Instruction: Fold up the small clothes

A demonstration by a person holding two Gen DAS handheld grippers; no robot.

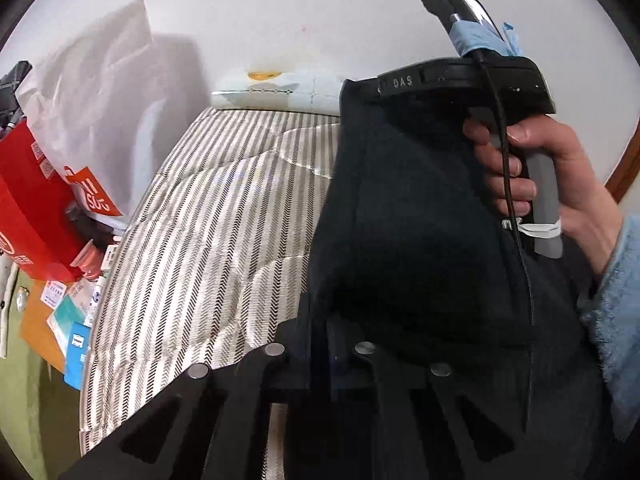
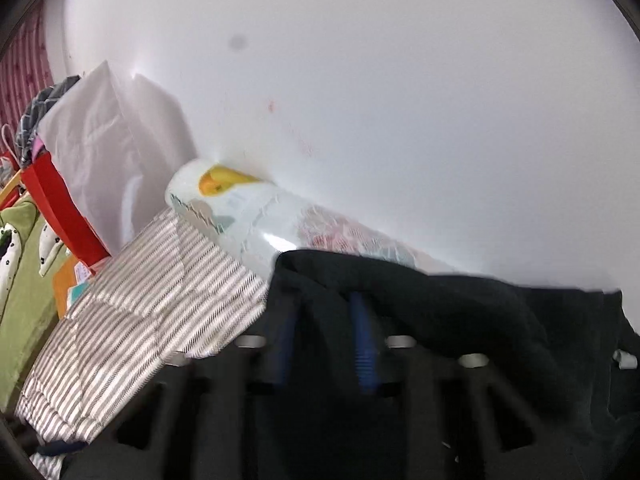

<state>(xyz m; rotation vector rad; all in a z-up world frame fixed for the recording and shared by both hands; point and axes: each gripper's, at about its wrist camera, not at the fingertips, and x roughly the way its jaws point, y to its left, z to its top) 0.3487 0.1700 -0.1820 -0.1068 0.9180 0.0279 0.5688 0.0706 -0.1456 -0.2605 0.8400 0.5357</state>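
A dark navy garment point(image 1: 400, 220) hangs in the air above the striped mattress point(image 1: 200, 220). My left gripper point(image 1: 320, 344) is shut on its lower edge; the cloth drapes over the fingertips. In the left wrist view the right gripper point(image 1: 360, 88) holds the garment's top edge, with the person's hand point(image 1: 540, 172) on its handle. In the right wrist view my right gripper point(image 2: 324, 300) is shut on the garment point(image 2: 460, 320), its blue pads point(image 2: 366, 348) partly under the cloth. The striped mattress point(image 2: 140, 300) lies below left.
A white wall point(image 1: 280, 8) stands behind the bed. A patterned pillow point(image 2: 248, 208) lies at the bed's head. A white bag point(image 1: 92, 92), a red box point(image 1: 28, 200) and small packets point(image 1: 72, 312) crowd the left side. A green blanket point(image 2: 24, 260) lies left.
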